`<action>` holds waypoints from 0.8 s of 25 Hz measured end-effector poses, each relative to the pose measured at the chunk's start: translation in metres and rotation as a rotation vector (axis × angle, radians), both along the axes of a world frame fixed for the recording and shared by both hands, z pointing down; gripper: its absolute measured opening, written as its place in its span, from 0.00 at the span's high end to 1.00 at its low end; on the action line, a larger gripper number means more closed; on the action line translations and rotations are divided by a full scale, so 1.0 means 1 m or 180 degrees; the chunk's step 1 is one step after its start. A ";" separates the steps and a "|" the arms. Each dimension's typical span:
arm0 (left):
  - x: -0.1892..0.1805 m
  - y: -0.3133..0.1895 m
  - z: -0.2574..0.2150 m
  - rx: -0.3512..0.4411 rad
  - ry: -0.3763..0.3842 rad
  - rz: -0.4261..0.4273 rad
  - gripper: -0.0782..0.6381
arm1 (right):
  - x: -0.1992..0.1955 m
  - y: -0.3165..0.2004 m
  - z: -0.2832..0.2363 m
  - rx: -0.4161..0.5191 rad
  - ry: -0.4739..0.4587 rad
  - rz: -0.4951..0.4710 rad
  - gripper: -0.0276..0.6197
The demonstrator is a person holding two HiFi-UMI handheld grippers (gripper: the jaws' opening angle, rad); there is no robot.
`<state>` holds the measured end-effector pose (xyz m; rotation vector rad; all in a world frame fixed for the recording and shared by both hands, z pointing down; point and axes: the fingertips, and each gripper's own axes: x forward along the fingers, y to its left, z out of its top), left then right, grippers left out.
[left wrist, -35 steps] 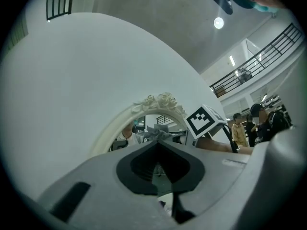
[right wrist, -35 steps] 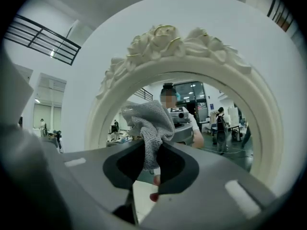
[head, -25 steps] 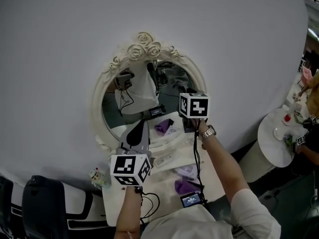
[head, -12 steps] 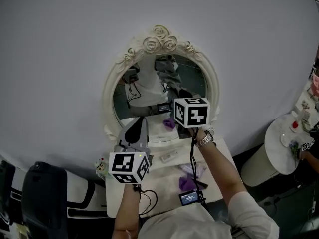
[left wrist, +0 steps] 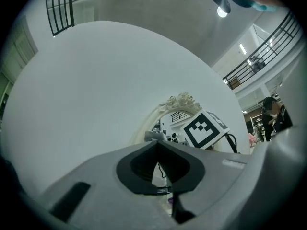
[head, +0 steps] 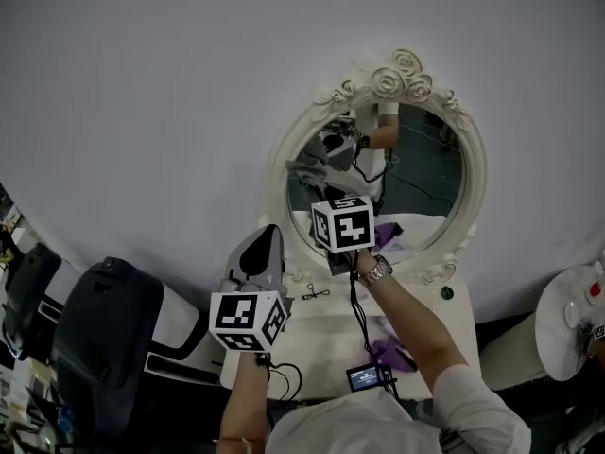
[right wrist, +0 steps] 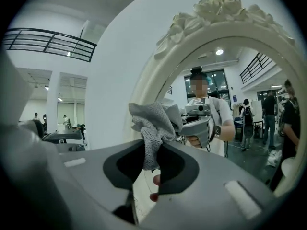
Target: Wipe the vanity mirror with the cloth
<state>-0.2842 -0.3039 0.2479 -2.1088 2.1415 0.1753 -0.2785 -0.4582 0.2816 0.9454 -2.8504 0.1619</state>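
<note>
The oval vanity mirror (head: 477,187) has a white frame with carved roses on top (right wrist: 211,8). My right gripper (right wrist: 152,152) is shut on a grey knitted cloth (right wrist: 152,121), which bunches above the jaws against the left part of the glass. In the head view the cloth (head: 307,170) shows by the frame's left edge, above the right gripper (head: 319,185) and its marker cube. My left gripper (head: 265,239) hangs to the left of the mirror, pointing at the wall, apart from it. Its jaws (left wrist: 160,169) stand together with nothing between them.
A white vanity table (head: 321,324) below the mirror holds purple cloths (head: 389,353), a small screen device (head: 365,377) and a small green item (head: 446,293). A dark chair (head: 99,339) stands at the left. A round white table (head: 567,315) is at the far right.
My right gripper with the cloth has moved from the mirror's lower right to its left side. The head view has swung, so the mirror now sits further right. The left gripper has barely moved.
</note>
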 end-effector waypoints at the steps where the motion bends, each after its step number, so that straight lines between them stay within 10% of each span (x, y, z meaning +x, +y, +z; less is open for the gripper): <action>1: -0.006 0.005 0.001 -0.0005 -0.0001 -0.0051 0.89 | -0.007 0.000 0.004 -0.0019 0.0011 -0.0020 0.86; 10: -0.012 0.006 0.003 -0.0020 -0.0003 -0.0097 0.89 | -0.003 -0.025 0.016 -0.0135 0.0014 0.0149 0.86; 20: 0.064 -0.049 0.007 -0.0062 -0.0065 0.0539 0.89 | 0.115 -0.072 0.016 -0.0084 -0.0019 0.0791 0.86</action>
